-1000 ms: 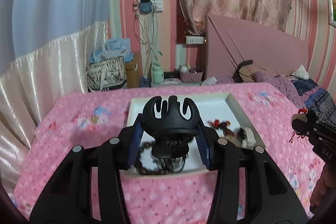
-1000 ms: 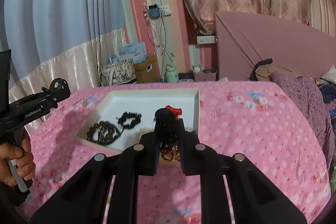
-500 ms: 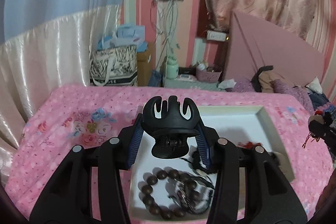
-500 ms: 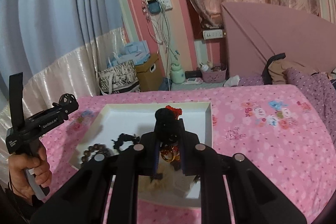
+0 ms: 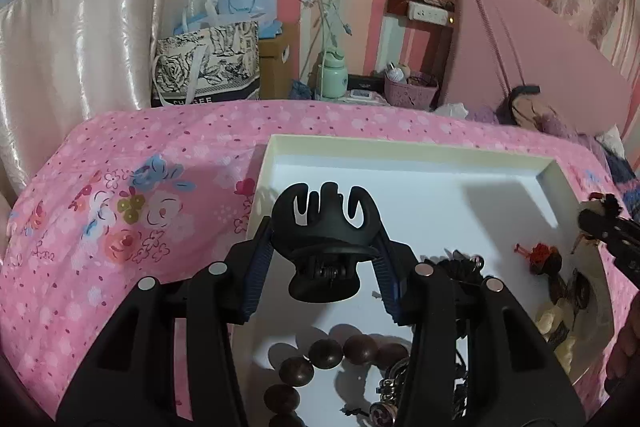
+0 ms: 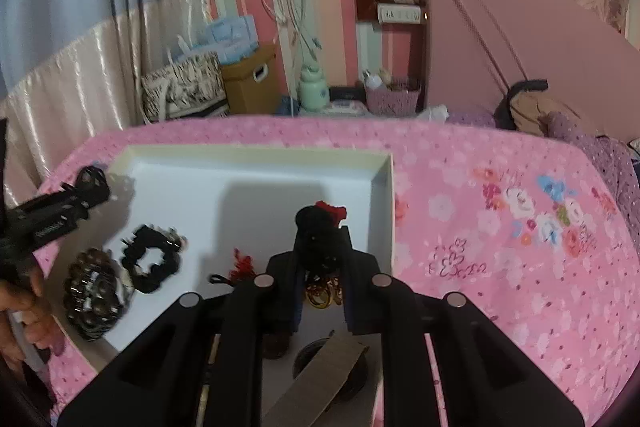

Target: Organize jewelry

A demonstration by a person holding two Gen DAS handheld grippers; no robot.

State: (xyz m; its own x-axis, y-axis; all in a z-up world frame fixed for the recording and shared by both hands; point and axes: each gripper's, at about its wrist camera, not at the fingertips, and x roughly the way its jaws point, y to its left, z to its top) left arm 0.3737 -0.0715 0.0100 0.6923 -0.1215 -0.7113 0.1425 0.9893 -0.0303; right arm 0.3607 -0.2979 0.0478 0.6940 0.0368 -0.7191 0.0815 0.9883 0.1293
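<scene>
Two pieces are in our grip and both hang over the white tray [image 5: 408, 147], which we take as the landmark throughout. Our left gripper [image 5: 324, 267] is pressed onto the sides of a black claw hair clip [image 5: 325, 223], its blue pads [image 5: 260, 267] squeezing the clip above the tray's left part, near the left wall. Our right gripper [image 6: 320, 267] is clamped narrowly on a dark ornament with a red knot [image 6: 320, 219], gold rings [image 6: 322, 293] dangling beneath it, above the tray's right side close to the right wall. Already lying on the tray floor are a brown bead bracelet [image 5: 320, 359] at the near left, a black scrunchie [image 6: 150, 263] just beyond it, and a small red-tasselled charm [image 6: 242, 267] toward the middle, with a few more pieces at the near right that we cannot make out clearly. The pink floral bedspread [image 6: 500, 227] around the tray shows no loose jewelry in these views, so we judge the gathering nearly finished: what remains is to lower these two items onto the bare far half of the tray and let go.
</scene>
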